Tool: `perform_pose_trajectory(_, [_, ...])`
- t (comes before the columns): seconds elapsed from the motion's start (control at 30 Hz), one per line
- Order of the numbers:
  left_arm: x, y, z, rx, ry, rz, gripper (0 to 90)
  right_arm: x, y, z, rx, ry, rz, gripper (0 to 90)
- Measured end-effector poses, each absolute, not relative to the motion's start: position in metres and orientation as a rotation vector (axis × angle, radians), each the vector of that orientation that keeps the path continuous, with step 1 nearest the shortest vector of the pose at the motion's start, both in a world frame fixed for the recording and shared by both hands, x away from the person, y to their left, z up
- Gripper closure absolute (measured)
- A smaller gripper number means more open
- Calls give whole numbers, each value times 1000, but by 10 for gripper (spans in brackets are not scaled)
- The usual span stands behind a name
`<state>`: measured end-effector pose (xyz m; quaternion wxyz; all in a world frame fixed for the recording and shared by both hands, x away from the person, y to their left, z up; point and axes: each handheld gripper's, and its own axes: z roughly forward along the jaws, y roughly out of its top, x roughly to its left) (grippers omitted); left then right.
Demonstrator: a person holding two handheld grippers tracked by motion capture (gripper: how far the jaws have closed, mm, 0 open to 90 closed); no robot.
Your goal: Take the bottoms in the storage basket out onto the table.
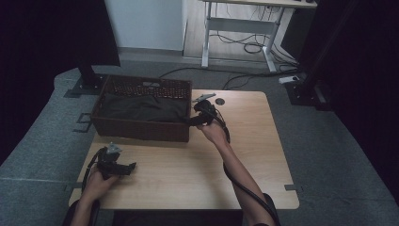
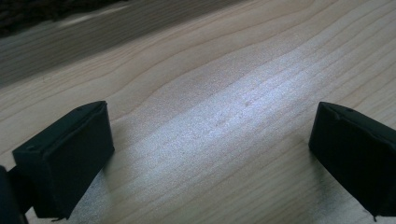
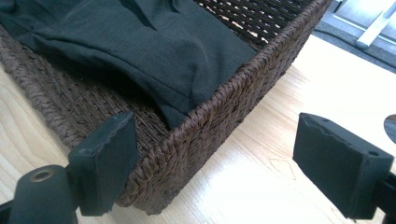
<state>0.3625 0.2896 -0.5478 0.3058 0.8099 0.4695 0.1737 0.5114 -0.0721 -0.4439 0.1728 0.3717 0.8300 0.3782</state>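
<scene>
Right gripper, jaws spread wide, straddles the near right corner of the wicker basket, one jaw inside the wall and one outside over the table. Dark cloth lies in the basket, its edge draped to the rim at that corner. Left gripper, jaws likewise apart and holding nothing, rests on the table's near left corner. Risk: closing now would likely pinch the basket wall instead of the cloth, dragging the basket toward the table's edge.
</scene>
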Motion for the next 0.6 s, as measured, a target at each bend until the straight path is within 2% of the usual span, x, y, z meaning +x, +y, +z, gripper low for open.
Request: perform_pose_trajectory(0.6, [362, 290, -548, 2145, 1242, 459, 0, 500, -99, -446, 1095, 2331, 1093, 141])
